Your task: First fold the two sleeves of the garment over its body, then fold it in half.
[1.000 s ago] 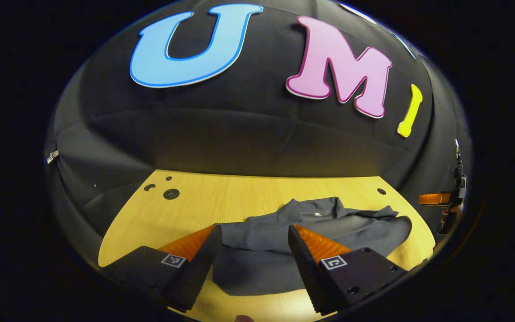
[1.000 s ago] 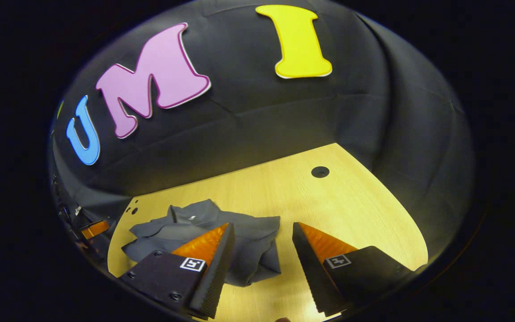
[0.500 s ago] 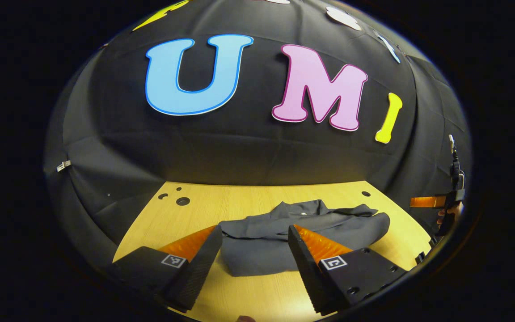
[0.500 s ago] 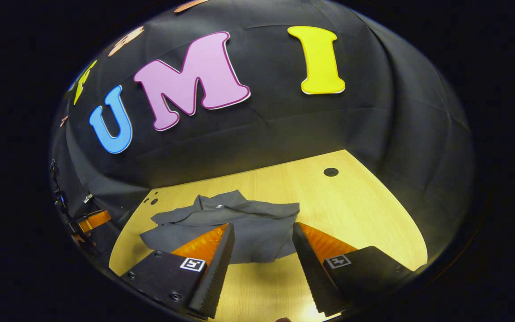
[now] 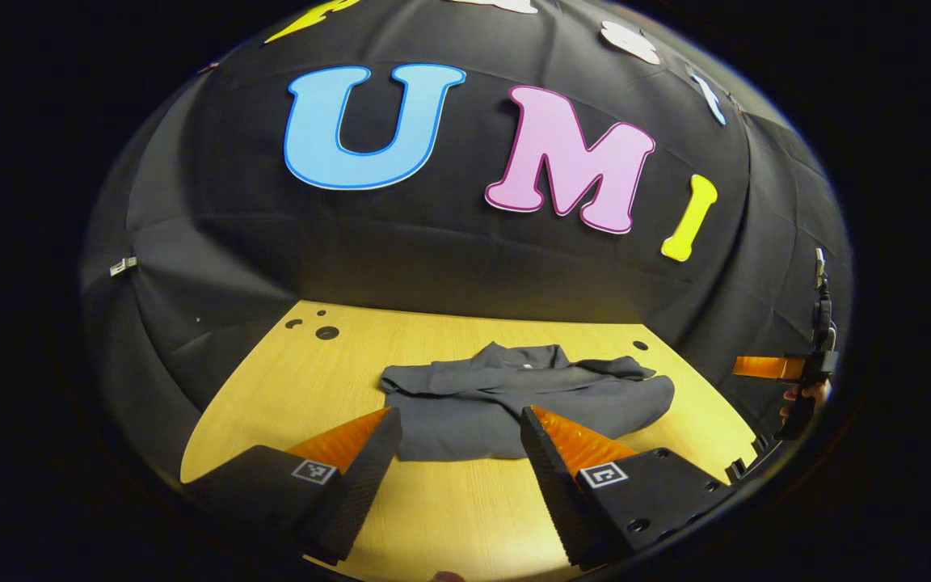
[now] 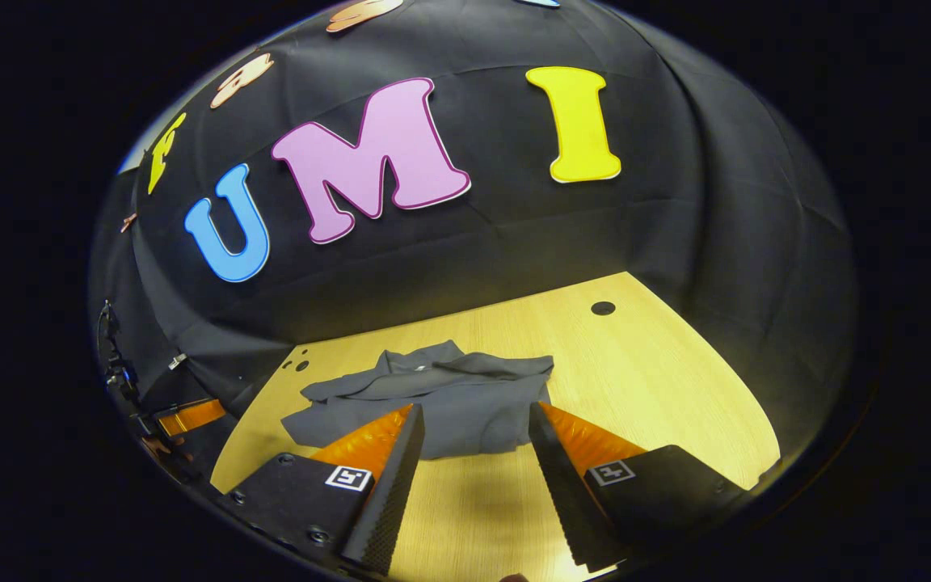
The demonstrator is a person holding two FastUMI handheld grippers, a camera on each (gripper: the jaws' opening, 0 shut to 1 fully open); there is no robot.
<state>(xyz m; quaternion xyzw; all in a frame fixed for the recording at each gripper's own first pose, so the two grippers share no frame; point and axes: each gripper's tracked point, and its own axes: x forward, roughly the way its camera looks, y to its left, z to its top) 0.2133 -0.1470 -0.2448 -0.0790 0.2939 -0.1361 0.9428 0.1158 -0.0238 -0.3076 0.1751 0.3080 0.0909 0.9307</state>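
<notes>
Clearly the shirt (image 5: 514, 400), lying low-centre on the table (image 5: 312, 380), is soft, light and limp; I'd pinch its folded edges. Left gripper (image 5: 457, 440) and right gripper (image 6: 473, 440) both hang spread, holding nothing.

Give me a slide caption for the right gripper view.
Open right gripper above the folded grey garment on the wooden table.

Right claw above worktop, fingers apart.
The right claw (image 6: 473, 420) holds nothing; the folded grey garment (image 6: 433, 400) lies flat on the wooden worktop (image 6: 659, 380) just beyond its fingertips.
</notes>
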